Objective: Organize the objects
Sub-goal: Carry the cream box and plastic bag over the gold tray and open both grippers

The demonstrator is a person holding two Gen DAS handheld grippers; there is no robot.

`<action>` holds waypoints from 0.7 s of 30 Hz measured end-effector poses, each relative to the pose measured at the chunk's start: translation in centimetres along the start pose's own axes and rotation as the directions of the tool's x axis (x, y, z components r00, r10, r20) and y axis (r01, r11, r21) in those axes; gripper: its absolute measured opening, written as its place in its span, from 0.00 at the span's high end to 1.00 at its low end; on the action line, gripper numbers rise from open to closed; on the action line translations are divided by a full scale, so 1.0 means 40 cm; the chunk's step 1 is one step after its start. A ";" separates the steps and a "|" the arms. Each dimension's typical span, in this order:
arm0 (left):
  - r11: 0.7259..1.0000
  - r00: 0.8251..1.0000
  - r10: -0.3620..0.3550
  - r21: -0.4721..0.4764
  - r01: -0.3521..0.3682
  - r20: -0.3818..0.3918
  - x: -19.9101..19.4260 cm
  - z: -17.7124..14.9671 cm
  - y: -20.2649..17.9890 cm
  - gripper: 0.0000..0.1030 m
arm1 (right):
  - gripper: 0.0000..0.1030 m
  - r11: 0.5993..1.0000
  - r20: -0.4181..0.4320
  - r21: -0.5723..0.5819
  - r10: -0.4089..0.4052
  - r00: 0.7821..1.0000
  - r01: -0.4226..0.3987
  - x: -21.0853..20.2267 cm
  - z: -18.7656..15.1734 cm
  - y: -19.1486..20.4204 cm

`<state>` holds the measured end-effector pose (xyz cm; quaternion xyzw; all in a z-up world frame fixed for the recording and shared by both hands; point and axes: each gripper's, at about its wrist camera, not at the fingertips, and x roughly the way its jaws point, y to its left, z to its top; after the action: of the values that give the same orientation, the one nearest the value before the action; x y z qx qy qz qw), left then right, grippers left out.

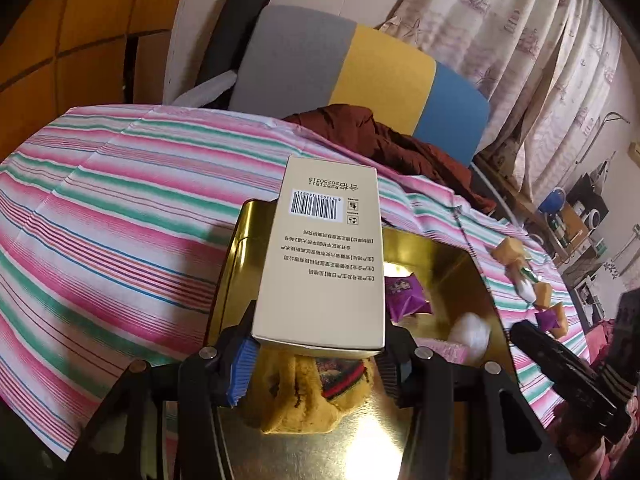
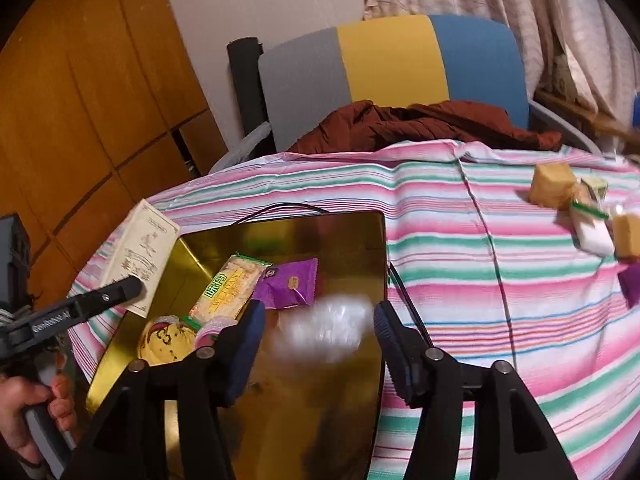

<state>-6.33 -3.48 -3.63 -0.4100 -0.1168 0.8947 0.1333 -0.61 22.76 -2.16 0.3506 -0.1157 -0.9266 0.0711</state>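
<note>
Nearest, the left gripper pinches the near end of a cream carton, held over the gold tin; the right gripper has its fingers spread around a blurred white wrapped item above the same tin; inside lie a yellow plush toy, a biscuit pack and a purple sachet; farther off, loose snacks sit on the striped cloth; beyond stands a colour-blocked chair.

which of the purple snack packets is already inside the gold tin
The purple packet lying in the gold tin, beside the green-and-yellow biscuit pack. The other purple packet sits out on the striped cloth at far right.
</note>
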 end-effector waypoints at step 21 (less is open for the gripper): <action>0.996 0.994 0.090 -0.025 -0.088 0.069 -0.053 0.005 -0.017 0.37 | 0.31 0.998 0.050 0.038 0.043 0.998 -0.045 -0.046 -0.019 -0.015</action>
<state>-5.06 -3.56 -1.82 -0.3847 -0.1129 0.9122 0.0845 1.24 23.62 -1.70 0.3263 -0.1432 -0.9308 0.0816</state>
